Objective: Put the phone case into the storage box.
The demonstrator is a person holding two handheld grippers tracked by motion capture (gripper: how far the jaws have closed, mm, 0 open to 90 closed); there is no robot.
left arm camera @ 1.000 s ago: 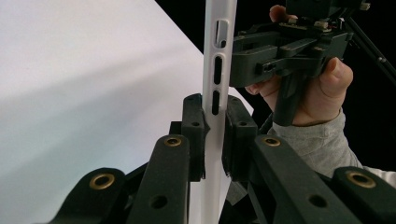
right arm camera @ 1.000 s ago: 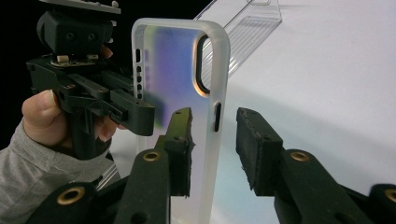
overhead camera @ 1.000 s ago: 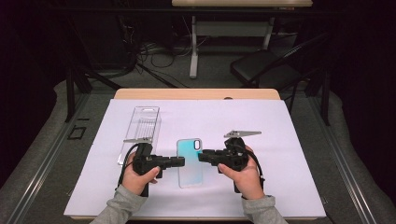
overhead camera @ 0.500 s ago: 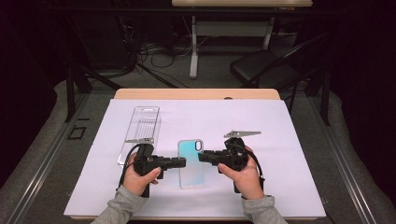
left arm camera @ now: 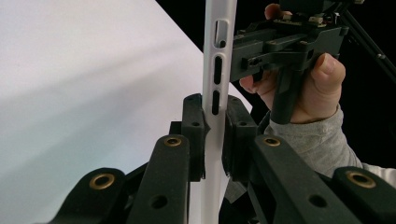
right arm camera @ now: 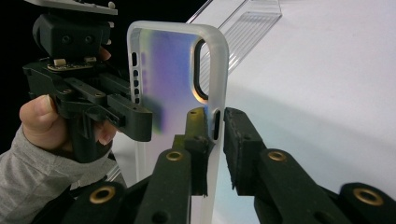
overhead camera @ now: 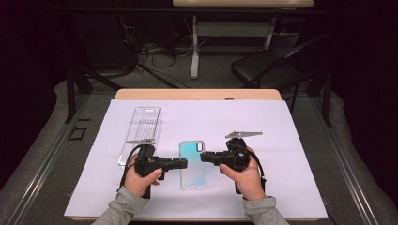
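A translucent phone case [overhead camera: 192, 165] with a teal-to-violet sheen sits at the middle of the white sheet. My left gripper [overhead camera: 184, 162] reaches in from the left and is shut on the case's left long edge. In the left gripper view the pads [left arm camera: 192, 126] press both sides of the white rim [left arm camera: 217, 56]. My right gripper [overhead camera: 203, 157] comes from the right and is shut on the opposite edge near the camera cutout. In the right gripper view the case [right arm camera: 173, 70] stands between its jaws [right arm camera: 215, 130], with the left gripper [right arm camera: 135, 122] on the far edge.
A clear plastic blister package [overhead camera: 143, 125] lies on the white sheet [overhead camera: 291, 140] to the left behind the case. The wooden table edge [overhead camera: 197, 94] runs along the back. A chair [overhead camera: 263, 70] and cables are on the floor beyond.
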